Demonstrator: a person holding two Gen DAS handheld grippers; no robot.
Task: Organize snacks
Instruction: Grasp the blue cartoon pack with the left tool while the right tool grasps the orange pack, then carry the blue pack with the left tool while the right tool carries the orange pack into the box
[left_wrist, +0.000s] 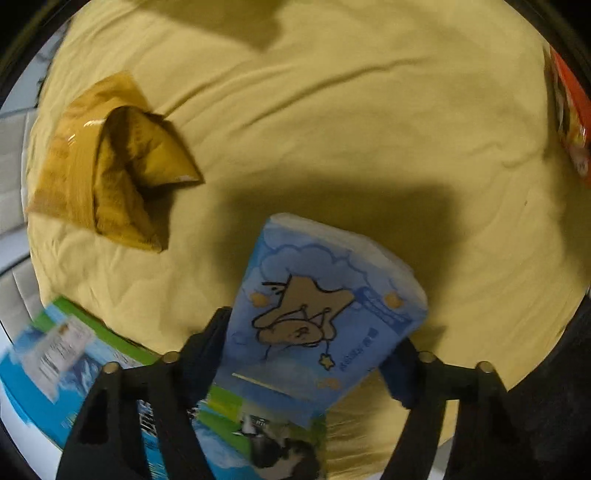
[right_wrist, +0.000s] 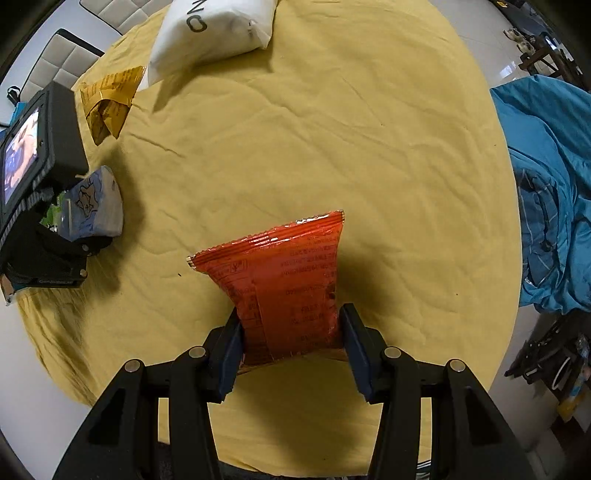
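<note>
crinkly red foil packet (right_wrist: 288, 291), wrinkled yellow sheet (right_wrist: 332, 147)

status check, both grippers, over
Left gripper shut on blue cartoon-print pack, above green-blue box. Right gripper shut on red foil snack bag. Crumpled yellow foil bag loose on yellow sheet; nothing blocking.

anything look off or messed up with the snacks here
The yellow snack bag on the yellow sheet is crumpled and folded over itself. The blue pack and red bag, each clamped in a gripper, look intact.
</note>
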